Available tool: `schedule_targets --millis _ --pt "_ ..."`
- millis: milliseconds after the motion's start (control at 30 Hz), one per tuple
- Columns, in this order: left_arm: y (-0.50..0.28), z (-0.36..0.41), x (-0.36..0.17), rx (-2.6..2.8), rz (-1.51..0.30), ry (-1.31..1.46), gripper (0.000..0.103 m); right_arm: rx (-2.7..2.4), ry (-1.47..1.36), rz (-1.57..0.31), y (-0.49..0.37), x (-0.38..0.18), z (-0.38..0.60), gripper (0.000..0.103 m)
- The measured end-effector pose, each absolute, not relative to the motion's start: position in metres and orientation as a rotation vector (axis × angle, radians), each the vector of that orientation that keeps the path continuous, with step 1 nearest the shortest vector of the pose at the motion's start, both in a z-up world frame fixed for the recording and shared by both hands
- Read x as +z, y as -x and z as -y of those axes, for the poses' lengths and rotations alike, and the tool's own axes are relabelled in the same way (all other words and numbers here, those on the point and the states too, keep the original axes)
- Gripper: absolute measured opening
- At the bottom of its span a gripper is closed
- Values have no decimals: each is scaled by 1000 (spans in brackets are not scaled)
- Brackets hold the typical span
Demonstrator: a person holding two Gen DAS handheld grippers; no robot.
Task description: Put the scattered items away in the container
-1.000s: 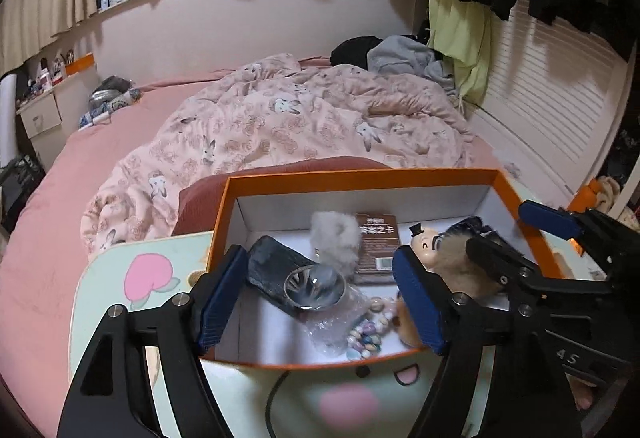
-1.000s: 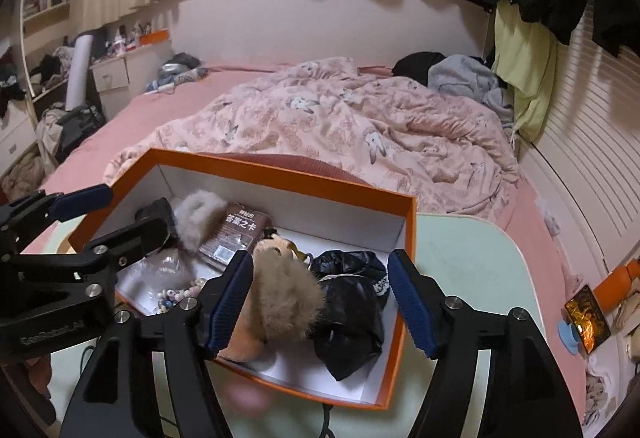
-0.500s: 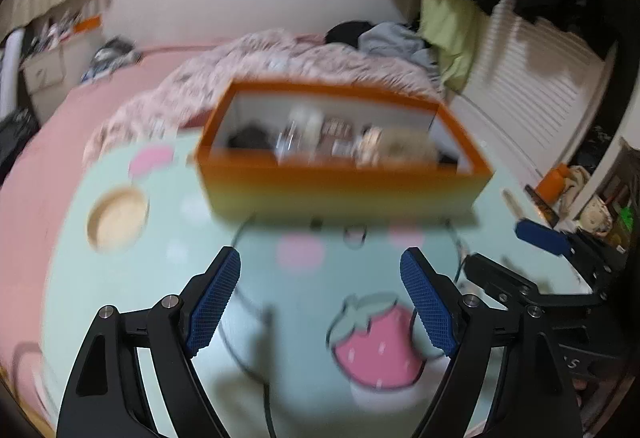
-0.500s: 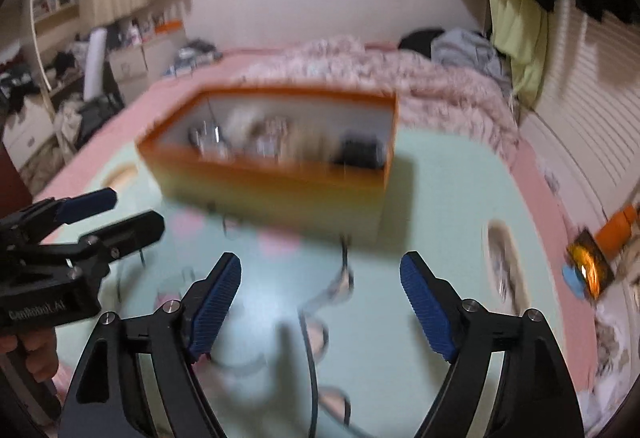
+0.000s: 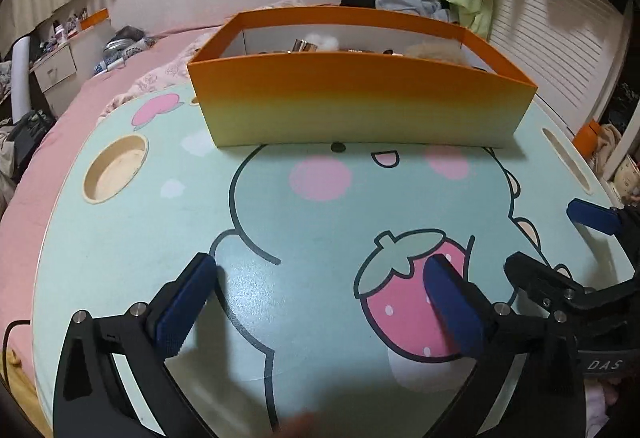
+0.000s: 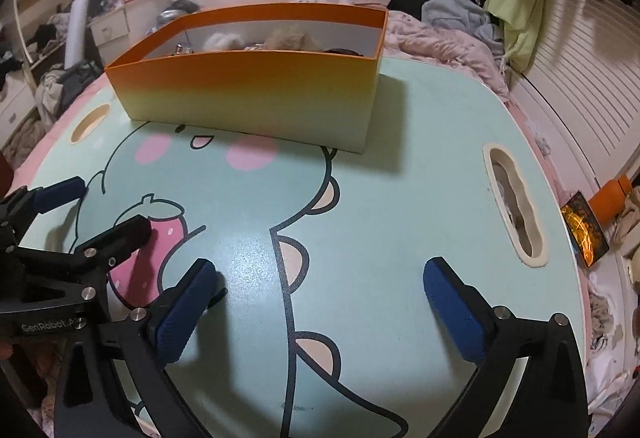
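The orange-to-yellow box [image 5: 360,105] [image 6: 256,97] stands at the far side of the mint cartoon table [image 5: 280,217]. Only the tops of fluffy items [image 5: 324,41] [image 6: 292,37] show over its rim; the other contents are hidden by the front wall. My left gripper [image 5: 318,270] hovers low over the table's near part, its jaws opening with nothing between them. My right gripper [image 6: 320,272] is beside it to the right, jaws opening too, and holds nothing. Each gripper shows in the other's view: the right gripper [image 5: 546,238] and the left gripper [image 6: 110,203].
The table has a round cup hole [image 5: 116,167] at its left and a long slot [image 6: 514,205] at its right. It sits on a pink bed with a rumpled quilt [image 6: 448,41] behind. A lit phone [image 6: 584,234] lies off the right edge.
Both grippers have drawn back from above the box and sunk low over the table. Their jaws have spread wider. The box is now seen from the side.
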State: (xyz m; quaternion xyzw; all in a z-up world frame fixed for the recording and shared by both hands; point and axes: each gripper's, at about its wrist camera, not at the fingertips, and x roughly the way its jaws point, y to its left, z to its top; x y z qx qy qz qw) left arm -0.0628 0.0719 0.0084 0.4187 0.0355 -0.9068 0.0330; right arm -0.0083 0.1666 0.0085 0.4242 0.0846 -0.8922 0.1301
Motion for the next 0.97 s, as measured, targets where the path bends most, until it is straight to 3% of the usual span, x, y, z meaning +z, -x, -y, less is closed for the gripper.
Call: schedule_targets --millis 967 --pt "61 -71 7 -2797 -107 -1286 103 -2592 -1226 -249 7 8 -167 103"
